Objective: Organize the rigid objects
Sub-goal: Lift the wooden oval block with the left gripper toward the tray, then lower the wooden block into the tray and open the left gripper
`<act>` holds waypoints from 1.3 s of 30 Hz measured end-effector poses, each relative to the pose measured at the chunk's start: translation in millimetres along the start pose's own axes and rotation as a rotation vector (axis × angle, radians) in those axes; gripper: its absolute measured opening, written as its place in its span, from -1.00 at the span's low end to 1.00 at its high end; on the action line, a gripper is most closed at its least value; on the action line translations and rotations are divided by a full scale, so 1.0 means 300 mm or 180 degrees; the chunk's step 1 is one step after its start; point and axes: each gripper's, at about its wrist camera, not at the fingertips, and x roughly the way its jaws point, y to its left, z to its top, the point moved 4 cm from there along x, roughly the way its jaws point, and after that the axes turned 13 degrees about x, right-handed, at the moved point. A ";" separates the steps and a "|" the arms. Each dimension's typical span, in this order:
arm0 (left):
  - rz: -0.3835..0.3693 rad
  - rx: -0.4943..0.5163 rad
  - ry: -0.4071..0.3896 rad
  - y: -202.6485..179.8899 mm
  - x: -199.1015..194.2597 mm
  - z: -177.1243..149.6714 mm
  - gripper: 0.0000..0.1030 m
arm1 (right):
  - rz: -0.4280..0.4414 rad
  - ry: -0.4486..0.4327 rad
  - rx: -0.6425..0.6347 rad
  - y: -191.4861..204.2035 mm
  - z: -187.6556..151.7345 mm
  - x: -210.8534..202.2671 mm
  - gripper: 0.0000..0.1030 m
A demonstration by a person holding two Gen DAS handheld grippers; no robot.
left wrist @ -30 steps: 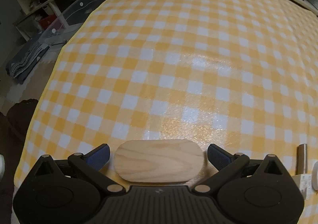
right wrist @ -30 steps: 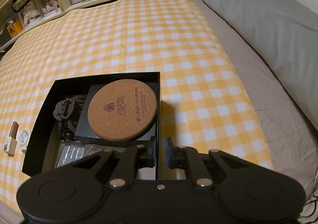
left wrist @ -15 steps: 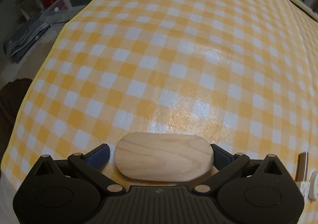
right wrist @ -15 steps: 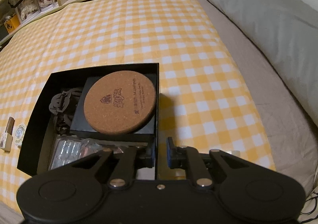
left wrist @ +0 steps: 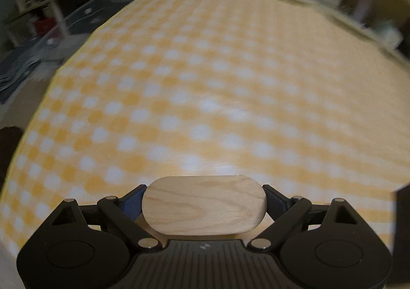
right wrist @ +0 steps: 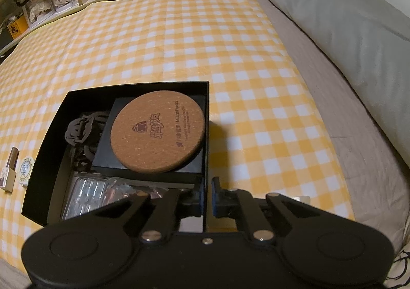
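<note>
While clamped — wooden piece point(left wrist: 203, 205) in left gripper point(left wrist: 203, 205)

both wrist views look down, sharing the checkered cloth point(left wrist: 230, 83).

Matte black plastic throughout on the left gripper point(left wrist: 203, 201): two broad rounded lobes at the near corners, each with a shallow circular recess, and a ribbed centre panel bearing a small pale emblem. Angled linkage bars with triangular cut-outs, pinned by bright silver round screws. Blue pads on the fingers point(left wrist: 132, 203). Same black build on the right gripper point(right wrist: 207, 198): twin round lobes with circular recesses, crossing link arms, silver screw heads at the joints, one small screw at centre, dark blue-tinged fingers point(right wrist: 220, 198).
</note>
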 end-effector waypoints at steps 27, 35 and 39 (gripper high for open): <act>-0.1805 0.0726 -0.0314 -0.948 -0.262 -0.150 0.80 | -0.0018 -0.0020 -0.0024 0.020 -0.009 -0.019 -0.93; -0.1904 0.0650 -0.0312 -1.047 -0.181 -0.166 0.80 | -0.0026 -0.0024 -0.0032 0.020 -0.010 -0.018 -0.93; -0.1807 0.0769 -0.0420 -1.080 -0.164 -0.155 0.80 | -0.0025 -0.0026 -0.0045 0.020 -0.004 -0.020 -0.92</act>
